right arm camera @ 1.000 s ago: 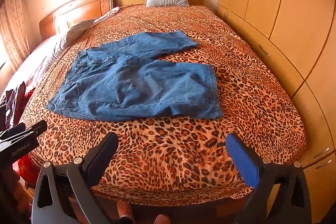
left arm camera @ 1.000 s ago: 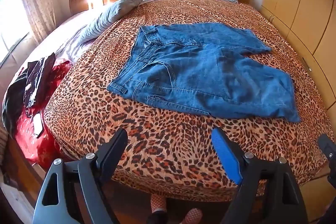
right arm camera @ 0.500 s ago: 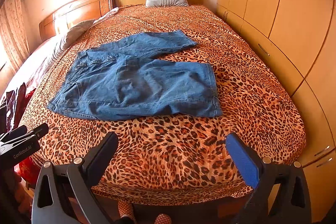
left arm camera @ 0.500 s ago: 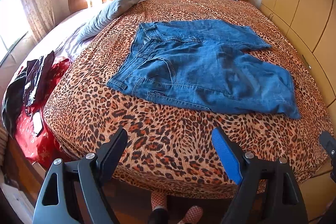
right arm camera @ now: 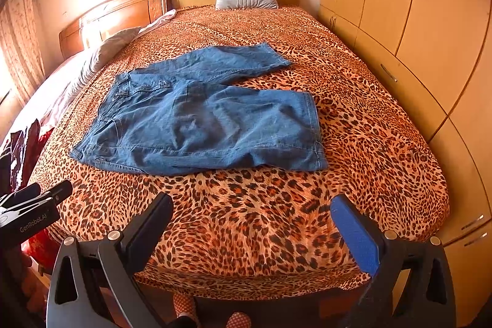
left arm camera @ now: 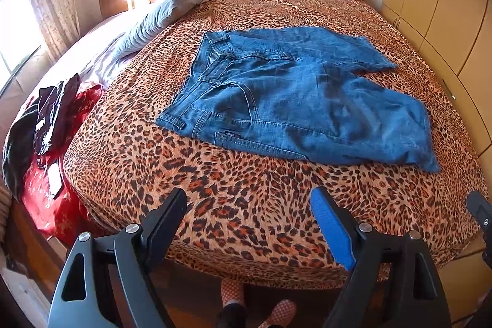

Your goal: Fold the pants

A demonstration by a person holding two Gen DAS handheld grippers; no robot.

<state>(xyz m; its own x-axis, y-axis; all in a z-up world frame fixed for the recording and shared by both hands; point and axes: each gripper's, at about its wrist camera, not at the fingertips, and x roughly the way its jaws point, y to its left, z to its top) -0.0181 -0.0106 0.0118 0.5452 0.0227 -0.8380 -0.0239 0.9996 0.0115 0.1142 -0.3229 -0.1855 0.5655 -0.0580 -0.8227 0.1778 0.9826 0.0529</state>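
Pants [left arm camera: 295, 100] nearer than before; both grippers remain spread, empty.

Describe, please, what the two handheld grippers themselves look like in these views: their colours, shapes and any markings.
The left gripper and right gripper look alike: black plastic frames with triangular cut-outs and silver pivot bolts. Each carries two flat, paddle-shaped fingers, the left-hand one black, the right-hand one faced with a blue pad. Seen from the right wrist camera, the left gripper's body bears white "GenRobot.AI" lettering. No cables show.
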